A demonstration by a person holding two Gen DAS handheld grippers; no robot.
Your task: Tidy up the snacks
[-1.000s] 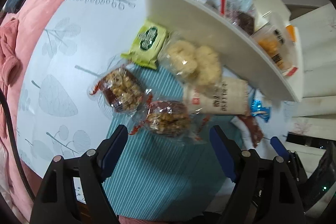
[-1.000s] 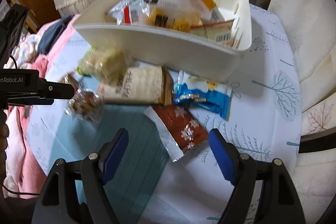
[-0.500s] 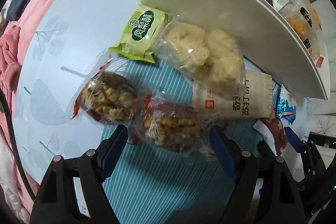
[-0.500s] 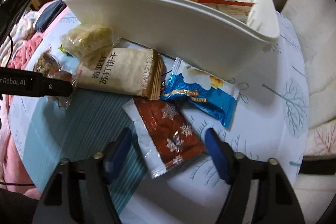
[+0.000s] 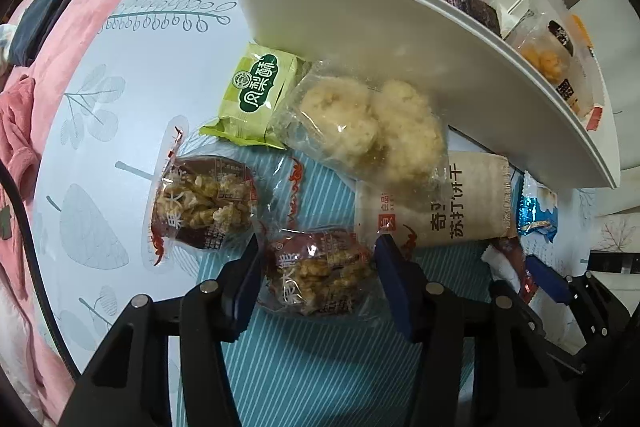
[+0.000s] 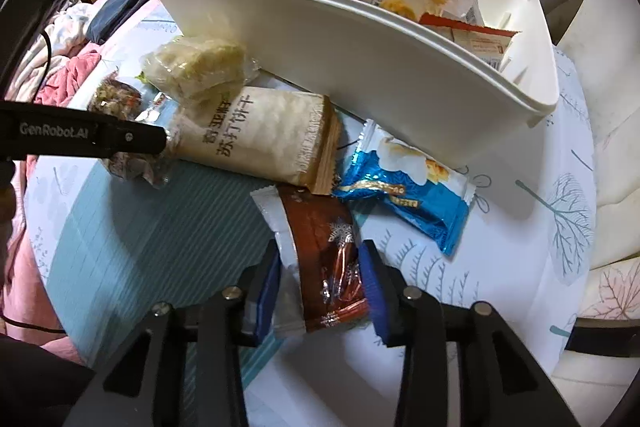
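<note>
Grabbing two packets at once, by the look of it. Left gripper (image 5: 318, 269) has its pads on either side of the near walnut snack (image 5: 320, 273), lower centre of the left wrist view; the wrapper fills the gap, so I read it as clamped, though real pinch force can't be confirmed. Right gripper (image 6: 320, 285) is closed on the brown snowflake packet (image 6: 324, 247), lower centre of its view, foil crumpled between the pads. Both packets lie on the striped mat (image 5: 320, 367). White bin (image 6: 360, 59), already holding several snacks, spans the upper frame. Next move, my guess: lift both clear, carry them over the bin's rim, release. Watch the cracker pack (image 6: 260, 135), which touches the brown packet's far end.
</note>
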